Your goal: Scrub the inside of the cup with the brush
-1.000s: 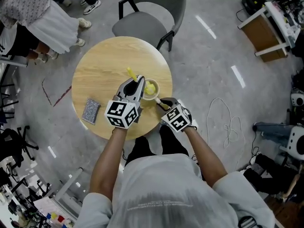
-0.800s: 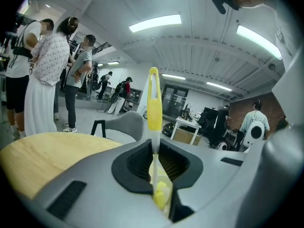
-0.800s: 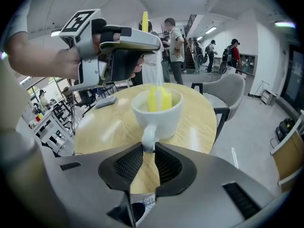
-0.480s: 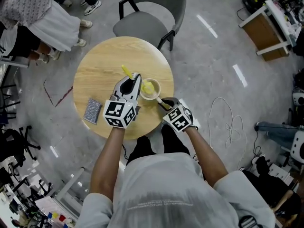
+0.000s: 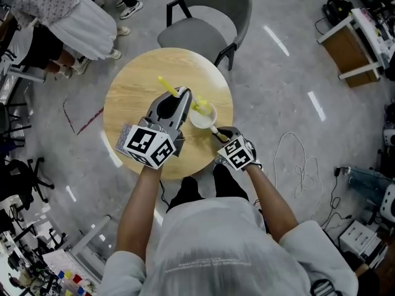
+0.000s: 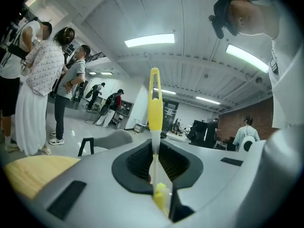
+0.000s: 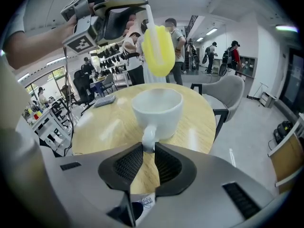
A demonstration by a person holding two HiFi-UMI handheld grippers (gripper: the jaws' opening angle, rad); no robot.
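So the brush (image 7: 159, 51) was down in the cup (image 7: 156, 107) 1 second ago, now the left gripper (image 5: 183, 97), clamped on its stem, holds it just above the rim. The right gripper (image 7: 148, 151) pinches the cup handle mid-frame on the tabletop (image 5: 133, 85), so scrubbing looks paused

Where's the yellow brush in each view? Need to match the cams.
Head view: brush centre, handle poking past the left claw, head over the cup.
Left gripper view: brush dead centre, handle rising from between the jaws.
Right gripper view: brush top centre, yellow head above the cup.
Shared landmark: round wooden table.
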